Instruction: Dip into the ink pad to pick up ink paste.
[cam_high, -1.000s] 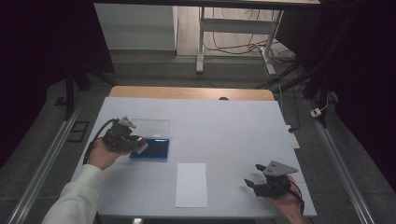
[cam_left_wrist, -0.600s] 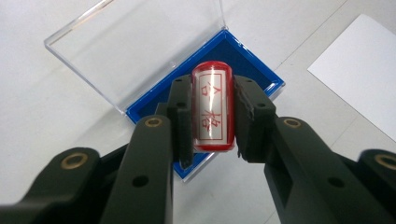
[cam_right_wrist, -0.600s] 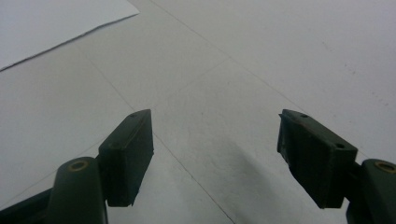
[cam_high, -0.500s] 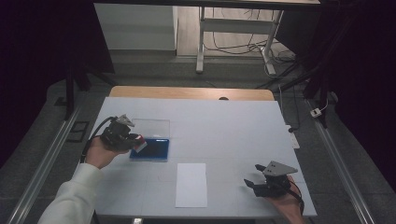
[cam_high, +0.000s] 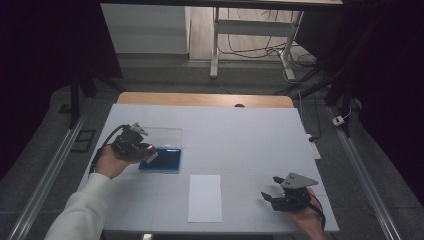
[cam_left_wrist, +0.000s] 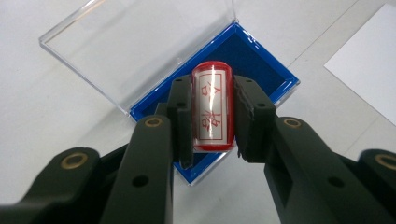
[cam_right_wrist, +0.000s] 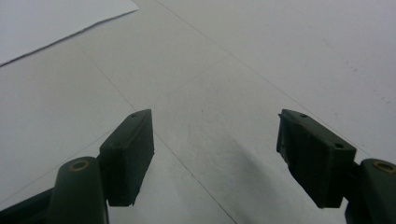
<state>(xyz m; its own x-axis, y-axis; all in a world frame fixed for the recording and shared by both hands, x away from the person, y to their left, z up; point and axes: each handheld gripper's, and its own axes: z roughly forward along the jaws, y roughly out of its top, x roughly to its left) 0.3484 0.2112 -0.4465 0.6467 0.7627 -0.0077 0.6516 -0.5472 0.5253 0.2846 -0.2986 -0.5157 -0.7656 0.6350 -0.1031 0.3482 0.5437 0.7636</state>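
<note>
Two grippers are in play. My left gripper (cam_left_wrist: 212, 116) is clenched on a red stamp (cam_left_wrist: 212, 107), a cylinder with red characters on its clear label, pinched from both sides by the pads. Directly beneath it lies the blue ink pad (cam_left_wrist: 261, 65) in its case, with the clear lid (cam_left_wrist: 135, 51) folded flat on the desk (cam_high: 250, 130) beyond. I cannot tell whether the stamp face touches the pad or hovers just above it.

Progress, as I judge it: the stamp is picked up and the case is open; inking is the step in hand. Carrying the stamp to the white paper (cam_high: 205, 197) and pressing it down are left to do.

My right gripper (cam_right_wrist: 215, 156) is released, nothing between its parted jaws, resting low over bare desk. The paper lies just beside it, toward the left gripper, and is not held down.

Nothing stands between pad and paper. Beyond the desk's far edge, a table frame (cam_high: 250, 45) and cables (cam_high: 250, 47) sit well apart.
</note>
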